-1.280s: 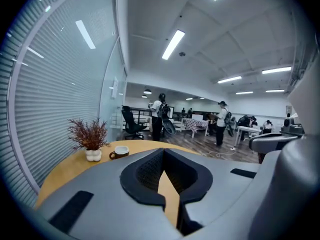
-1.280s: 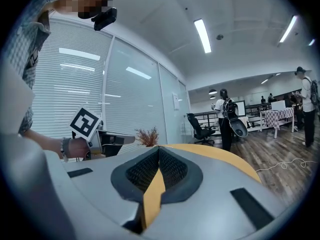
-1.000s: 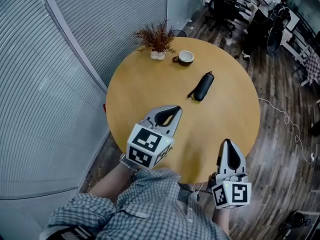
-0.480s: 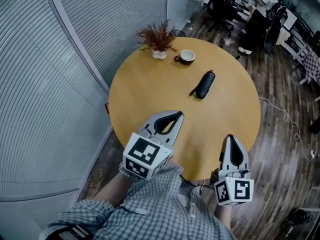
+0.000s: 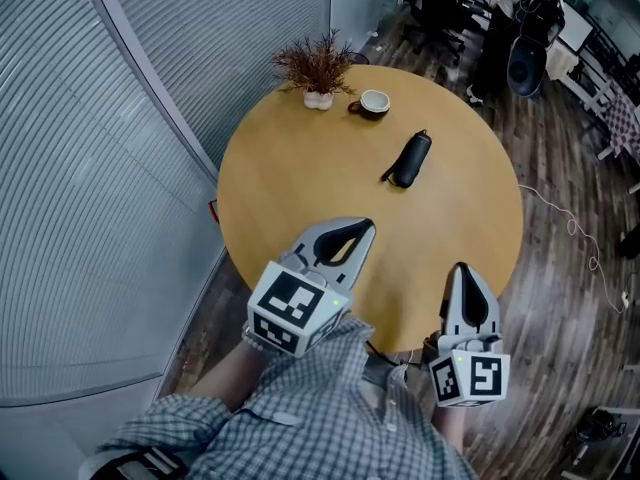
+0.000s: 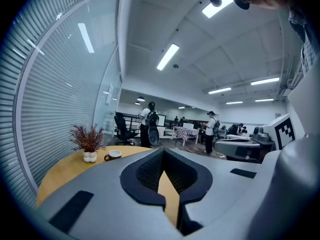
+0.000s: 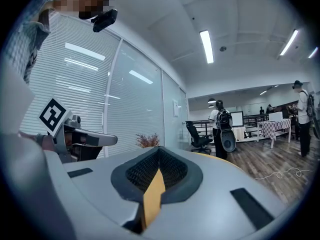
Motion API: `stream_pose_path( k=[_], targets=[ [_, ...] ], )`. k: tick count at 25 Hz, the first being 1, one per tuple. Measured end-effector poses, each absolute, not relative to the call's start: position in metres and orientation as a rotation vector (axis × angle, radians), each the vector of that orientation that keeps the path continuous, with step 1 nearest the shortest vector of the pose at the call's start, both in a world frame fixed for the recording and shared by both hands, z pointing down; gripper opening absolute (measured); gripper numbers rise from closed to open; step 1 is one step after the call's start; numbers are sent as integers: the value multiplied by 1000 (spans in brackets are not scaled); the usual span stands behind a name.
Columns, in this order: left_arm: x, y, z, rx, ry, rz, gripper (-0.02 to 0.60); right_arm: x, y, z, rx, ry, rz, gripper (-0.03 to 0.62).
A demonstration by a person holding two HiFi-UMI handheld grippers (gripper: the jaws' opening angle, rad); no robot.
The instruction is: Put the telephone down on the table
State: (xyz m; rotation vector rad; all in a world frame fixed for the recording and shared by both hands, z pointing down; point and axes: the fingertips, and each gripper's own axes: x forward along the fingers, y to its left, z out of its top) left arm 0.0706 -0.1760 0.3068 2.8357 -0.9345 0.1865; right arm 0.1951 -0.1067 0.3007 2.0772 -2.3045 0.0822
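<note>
The black oblong telephone handset (image 5: pixel 408 159) lies flat on the round, tan wooden table (image 5: pixel 270 188), on the far right part of the top, with a short dark cord trailing from its near end. No gripper touches it. Farther back on the table, near its far edge, stand a white cup with a dark handle (image 5: pixel 374 102) and, just left of it, a dried reddish-brown plant in a small white pot (image 5: pixel 318 76).

The left gripper (image 5: pixel 362 229) hangs above the table's near edge, well apart from the handset, its grey jaws brought together at the tips with nothing between them. The right gripper (image 5: pixel 460 268) is at the table's near right rim, jaws likewise closed and empty.

The person's checked shirt sleeves (image 5: pixel 300 408) show below the table's near edge. A white cable (image 5: pixel 575 236) lies on the dark plank floor (image 5: pixel 560 168) to the table's right.
</note>
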Motion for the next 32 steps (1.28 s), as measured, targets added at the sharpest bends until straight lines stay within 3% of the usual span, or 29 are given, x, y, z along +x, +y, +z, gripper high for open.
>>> stream_pose_path(
  k=[32],
  targets=[
    [87,-171,313,2824,-830,226,8,206,-95,300,2121,-2243,104,8]
  ],
)
